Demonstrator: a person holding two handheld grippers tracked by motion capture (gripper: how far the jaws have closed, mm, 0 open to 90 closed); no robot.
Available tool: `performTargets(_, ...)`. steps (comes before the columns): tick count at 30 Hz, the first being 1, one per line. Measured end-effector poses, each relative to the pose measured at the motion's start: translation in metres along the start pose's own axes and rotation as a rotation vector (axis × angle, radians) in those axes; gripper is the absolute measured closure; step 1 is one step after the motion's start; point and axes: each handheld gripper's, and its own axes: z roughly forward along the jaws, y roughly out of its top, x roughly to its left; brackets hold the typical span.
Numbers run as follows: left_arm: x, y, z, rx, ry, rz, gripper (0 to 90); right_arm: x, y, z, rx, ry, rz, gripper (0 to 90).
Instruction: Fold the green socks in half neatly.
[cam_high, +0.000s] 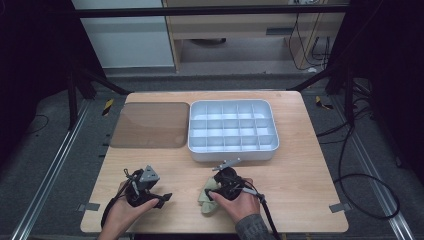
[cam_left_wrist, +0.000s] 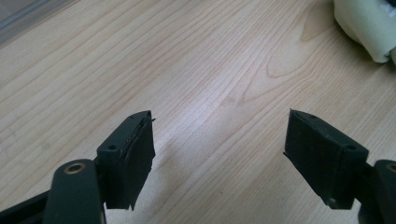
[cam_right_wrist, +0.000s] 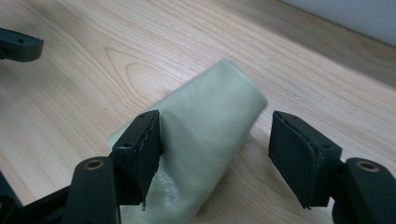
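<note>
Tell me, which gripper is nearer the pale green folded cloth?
Right. The right gripper straddles the pale green folded cloth, jaws open; the left gripper sits apart over bare wood.

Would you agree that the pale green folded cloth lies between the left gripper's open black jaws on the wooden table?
Not quite: the pale green folded cloth lies between the right gripper's open jaws, as the right gripper view shows; the left gripper's open jaws frame bare wooden table.

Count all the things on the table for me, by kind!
Tray: 1
Brown lid: 1
Cloth: 1
Grippers, left and right: 2
Total: 5
</note>
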Motion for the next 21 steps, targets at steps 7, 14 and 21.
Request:
performTargets(7, 0.0, -0.002, 0.001, 0.006, 0.005, -0.006, 24.9, 0.008, 0.002, 0.012, 0.023, -0.016, -0.018, 36.4)
performTargets(14, -0.001, -0.004, 0.005, 0.027, 0.02, 0.004, 24.9, 0.012, 0.002, 0.015, 0.025, -0.022, -0.03, 43.9)
performTargets(21, -0.003, -0.005, 0.007, 0.035, 0.023, 0.007, 25.8, 0.014, 0.001, 0.016, 0.028, -0.013, -0.032, 51.3)
